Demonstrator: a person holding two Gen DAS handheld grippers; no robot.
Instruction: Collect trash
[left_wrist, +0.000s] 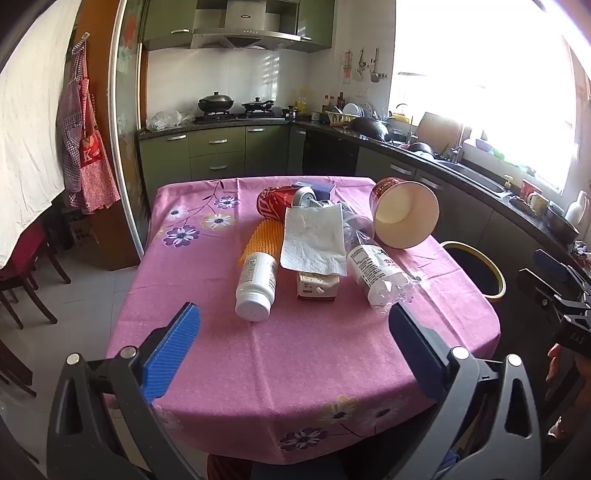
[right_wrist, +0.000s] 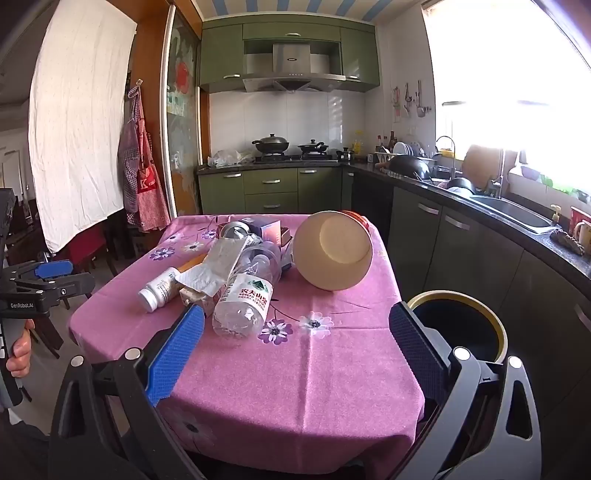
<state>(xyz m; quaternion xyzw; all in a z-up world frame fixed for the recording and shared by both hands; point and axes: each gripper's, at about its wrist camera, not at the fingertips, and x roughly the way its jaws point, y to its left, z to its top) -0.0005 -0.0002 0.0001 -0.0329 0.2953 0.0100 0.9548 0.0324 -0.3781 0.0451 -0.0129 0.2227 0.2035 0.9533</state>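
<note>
1. I find both grippers empty: the left gripper (left_wrist: 293, 345) and the right gripper (right_wrist: 297, 347) hover over the near edge of the desk (left_wrist: 295, 369), fingers spread as wide as they go, nothing between them
2. The trash sits in one heap at mid-desk, ahead of both sets of fingers and apart from them
3. The clear water bottle (right_wrist: 245, 295) lies on its side, nearest the right gripper; I judge it empty, light, thin-walled and likely to crumple and slip, so I would take it across the labelled belly
4. The white pill bottle (left_wrist: 256, 282) lies on its side ahead of the left gripper; rigid, apt to roll, best gripped across the body
5. The paper bowl (right_wrist: 334, 254) is tipped, mouth towards me; light, rim easily crushed
6. The tissue (left_wrist: 314, 238) is limp and drapes a small carton
7. The bin (right_wrist: 458, 325) stands beside the desk on the right
</note>
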